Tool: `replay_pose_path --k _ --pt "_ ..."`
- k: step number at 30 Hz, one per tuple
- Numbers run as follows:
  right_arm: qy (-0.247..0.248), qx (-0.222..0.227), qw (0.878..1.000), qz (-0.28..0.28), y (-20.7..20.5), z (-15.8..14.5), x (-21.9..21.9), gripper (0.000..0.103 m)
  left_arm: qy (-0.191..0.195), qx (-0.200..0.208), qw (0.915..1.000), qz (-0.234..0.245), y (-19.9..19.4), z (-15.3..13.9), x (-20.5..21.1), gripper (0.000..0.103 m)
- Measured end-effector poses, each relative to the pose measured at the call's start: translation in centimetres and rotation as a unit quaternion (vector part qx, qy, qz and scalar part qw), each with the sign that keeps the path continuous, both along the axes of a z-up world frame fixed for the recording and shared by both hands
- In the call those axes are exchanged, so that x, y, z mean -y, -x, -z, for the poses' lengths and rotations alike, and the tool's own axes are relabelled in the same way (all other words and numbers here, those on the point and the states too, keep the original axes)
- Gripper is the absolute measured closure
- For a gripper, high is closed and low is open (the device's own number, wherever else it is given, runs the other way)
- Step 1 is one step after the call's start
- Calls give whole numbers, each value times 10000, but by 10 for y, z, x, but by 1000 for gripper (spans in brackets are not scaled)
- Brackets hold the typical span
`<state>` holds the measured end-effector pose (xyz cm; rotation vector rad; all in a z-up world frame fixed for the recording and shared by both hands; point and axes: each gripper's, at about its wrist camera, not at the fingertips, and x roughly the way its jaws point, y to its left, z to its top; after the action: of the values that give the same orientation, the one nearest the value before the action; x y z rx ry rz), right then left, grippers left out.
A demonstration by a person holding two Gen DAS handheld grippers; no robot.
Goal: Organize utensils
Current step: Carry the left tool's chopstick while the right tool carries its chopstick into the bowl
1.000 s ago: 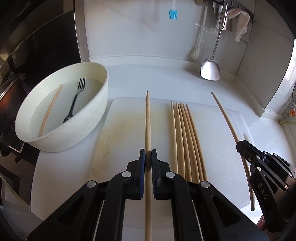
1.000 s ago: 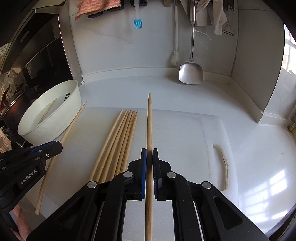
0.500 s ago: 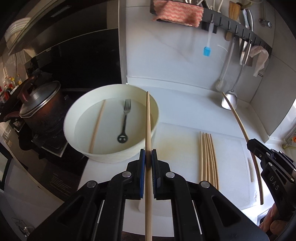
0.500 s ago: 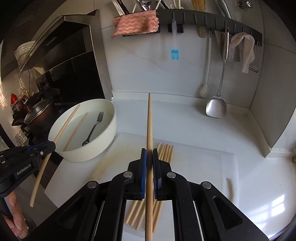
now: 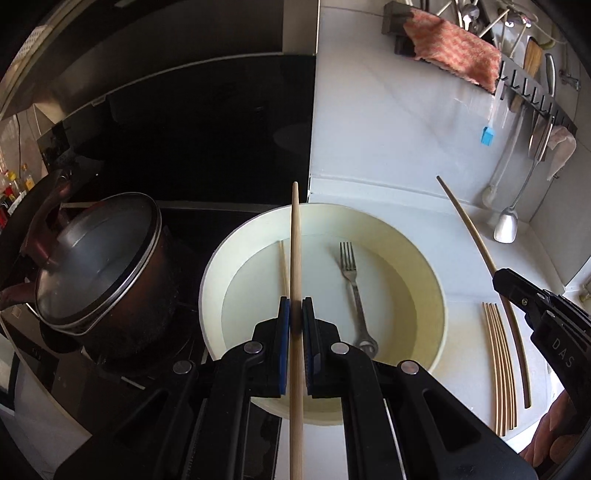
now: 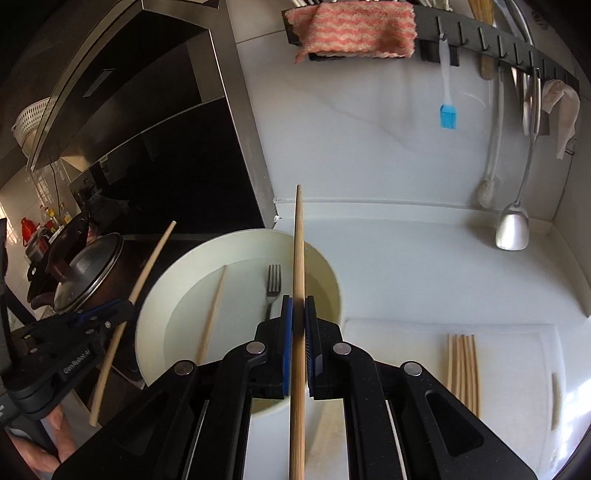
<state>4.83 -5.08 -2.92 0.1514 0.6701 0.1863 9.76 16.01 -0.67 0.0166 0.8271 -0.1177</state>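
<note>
1. Left gripper [image 5: 295, 314] is pinching one chopstick [image 5: 295, 258], right gripper [image 6: 298, 314] is pinching another chopstick [image 6: 297, 258]; both sticks hang over the white bowl [image 5: 436, 295].
2. Each is clamped near mid-length between narrow pads, so a tilt could let it pivot or slide out.
3. Dropped from here, a stick may bounce off the rim toward the pot [image 5: 96, 258] or onto the fork [image 5: 352, 288].
4. The bundle of chopsticks [image 6: 463, 369] on the board is partly cut off.
5. Whether the bowl holds water is hard to judge.

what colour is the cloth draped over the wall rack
Pink and white wavy stripes on the cloth; it shows best in the right wrist view.
</note>
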Motion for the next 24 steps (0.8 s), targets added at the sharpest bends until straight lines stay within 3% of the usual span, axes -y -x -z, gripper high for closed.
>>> replay_pose_path --k 11,24 --pt "-165 -914 9952 -306 -77 52 -59 97 14 -633 9979 151 -62 56 -18 96" --pt "-273 -1720 9839 -399 -125 88 -62 97 -165 -1173 9927 216 -93 97 -14 95"
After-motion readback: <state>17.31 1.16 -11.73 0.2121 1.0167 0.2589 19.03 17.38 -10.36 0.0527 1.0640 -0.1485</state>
